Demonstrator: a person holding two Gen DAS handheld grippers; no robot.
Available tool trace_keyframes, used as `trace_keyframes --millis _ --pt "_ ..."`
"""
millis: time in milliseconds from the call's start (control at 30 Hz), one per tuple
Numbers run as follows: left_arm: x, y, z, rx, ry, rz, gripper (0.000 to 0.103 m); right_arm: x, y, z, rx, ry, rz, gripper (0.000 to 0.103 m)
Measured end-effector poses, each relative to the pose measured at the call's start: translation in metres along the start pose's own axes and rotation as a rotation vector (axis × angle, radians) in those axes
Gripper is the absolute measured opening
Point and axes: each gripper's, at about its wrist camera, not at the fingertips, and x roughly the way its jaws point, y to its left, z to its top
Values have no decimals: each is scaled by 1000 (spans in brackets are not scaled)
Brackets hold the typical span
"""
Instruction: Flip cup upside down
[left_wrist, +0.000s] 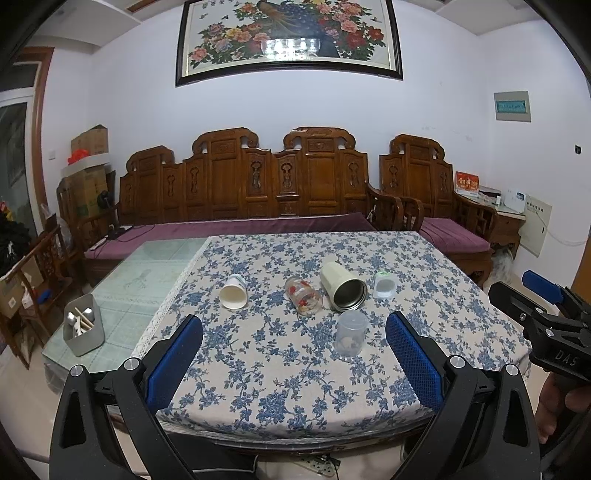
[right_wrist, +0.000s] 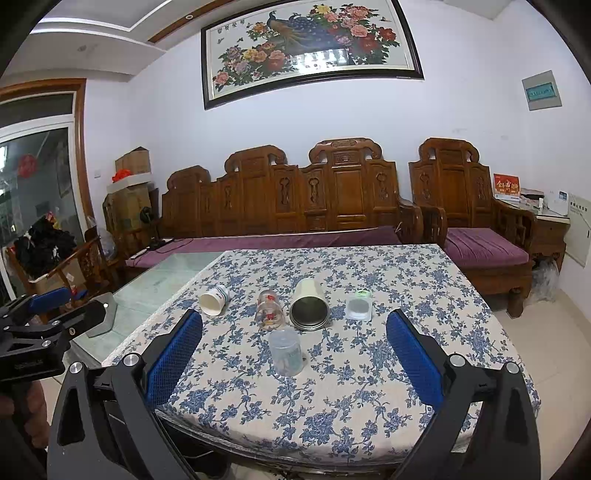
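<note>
Several cups sit on the blue-flowered tablecloth (left_wrist: 280, 387). A clear plastic cup (left_wrist: 351, 333) stands nearest me; it also shows in the right wrist view (right_wrist: 285, 352). Behind it lie on their sides a white paper cup (left_wrist: 233, 291) (right_wrist: 214, 300), a glass with red print (left_wrist: 303, 296) (right_wrist: 270, 310) and a cream metal tumbler (left_wrist: 343, 287) (right_wrist: 309, 303). A small white cup (left_wrist: 384, 285) (right_wrist: 359, 304) sits at the right. My left gripper (left_wrist: 294, 363) and my right gripper (right_wrist: 294, 363) are both open and empty, near the table's front edge.
A grey holder with utensils (left_wrist: 84, 329) stands on the glass tabletop (left_wrist: 136, 280) left of the cloth. A carved wooden sofa (left_wrist: 243, 192) with purple cushions runs behind the table. The right gripper shows at the left wrist view's right edge (left_wrist: 546, 314).
</note>
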Motion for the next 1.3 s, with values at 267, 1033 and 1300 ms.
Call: trace_keyframes --millis 267,1033,1300 --pt "-2 -2 1 -1 -4 -1 95 0 0 0 0 -1 0 100" --pt "-4 -3 3 -5 -10 -3 95 0 2 -1 1 1 -2 100" --pt "-5 -3 8 -9 -15 -3 95 0 3 -1 2 1 -1 100"
